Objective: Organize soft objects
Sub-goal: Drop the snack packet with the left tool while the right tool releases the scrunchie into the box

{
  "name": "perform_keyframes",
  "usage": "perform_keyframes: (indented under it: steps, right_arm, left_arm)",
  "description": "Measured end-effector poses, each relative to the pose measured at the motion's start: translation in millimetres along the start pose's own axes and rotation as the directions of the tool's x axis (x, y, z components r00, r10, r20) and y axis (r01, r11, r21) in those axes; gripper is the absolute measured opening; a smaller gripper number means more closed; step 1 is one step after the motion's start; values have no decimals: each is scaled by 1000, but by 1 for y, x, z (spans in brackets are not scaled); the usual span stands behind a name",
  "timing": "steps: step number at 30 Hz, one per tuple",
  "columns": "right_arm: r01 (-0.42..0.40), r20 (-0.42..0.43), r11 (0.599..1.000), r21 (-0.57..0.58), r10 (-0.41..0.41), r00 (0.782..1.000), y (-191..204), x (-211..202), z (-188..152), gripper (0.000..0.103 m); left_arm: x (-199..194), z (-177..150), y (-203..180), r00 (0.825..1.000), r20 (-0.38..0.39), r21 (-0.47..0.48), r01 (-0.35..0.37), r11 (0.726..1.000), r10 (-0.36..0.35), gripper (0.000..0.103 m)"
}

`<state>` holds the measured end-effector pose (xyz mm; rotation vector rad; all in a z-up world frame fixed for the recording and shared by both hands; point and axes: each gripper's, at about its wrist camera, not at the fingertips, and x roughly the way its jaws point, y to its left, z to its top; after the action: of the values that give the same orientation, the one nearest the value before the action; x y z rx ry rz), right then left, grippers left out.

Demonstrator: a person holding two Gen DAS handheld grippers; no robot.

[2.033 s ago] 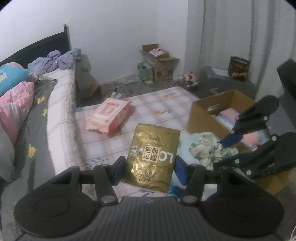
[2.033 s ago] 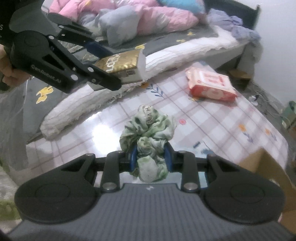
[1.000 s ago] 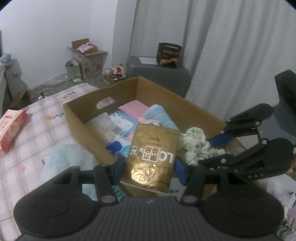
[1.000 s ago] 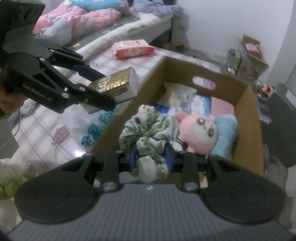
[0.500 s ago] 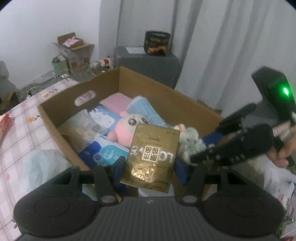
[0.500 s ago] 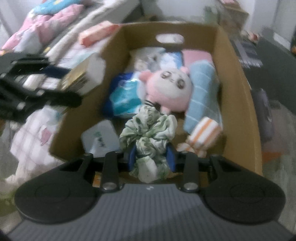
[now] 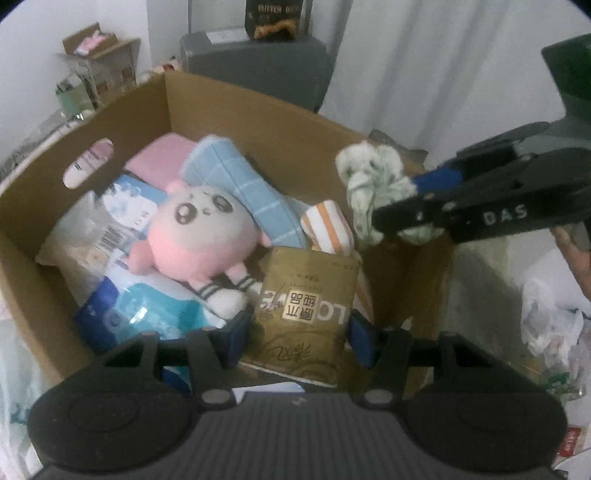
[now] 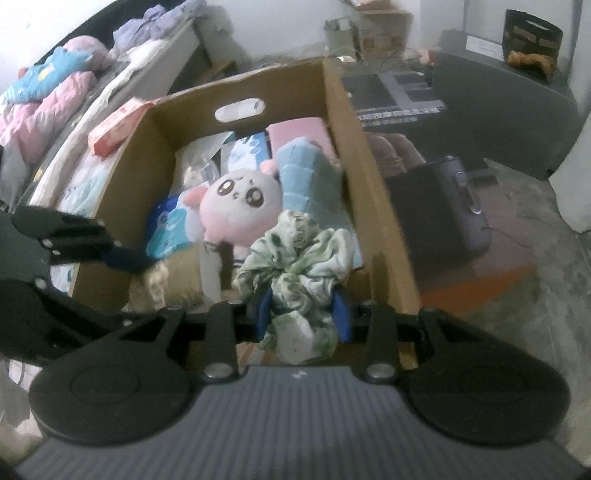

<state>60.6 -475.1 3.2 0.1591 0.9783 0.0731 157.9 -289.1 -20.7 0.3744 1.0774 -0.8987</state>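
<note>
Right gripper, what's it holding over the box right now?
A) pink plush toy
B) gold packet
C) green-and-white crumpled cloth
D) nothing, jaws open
C: the right gripper has its jaws shut on the green-and-white crumpled cloth above the cardboard box; the gold packet is in the left gripper, and the pink plush toy lies in the box.

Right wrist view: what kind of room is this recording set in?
Most likely a bedroom: a bed piled with pink and blue bedding, purple clothes heaped at its far end, and a brown cardboard box of soft things.
</note>
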Motion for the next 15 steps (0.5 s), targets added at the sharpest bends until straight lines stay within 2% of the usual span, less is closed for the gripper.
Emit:
perform_keyframes:
  steps: [5,9,15]
  right_arm:
    - [-17,-5,1000,-2,17,1000,1,5,1,35]
    - [-31,-5,999,-9,31,999,7,5,2,35]
    - [-75,7,997,6,75,997,15,0,7,36]
  left_arm:
    - [16,-2,7,997,-68,-51,34,998,-38,62]
    - [10,-3,19,996,-51,-110,69,992,-75,66]
    - [-25,-8,32,998,-3,-142,59,988,-60,70]
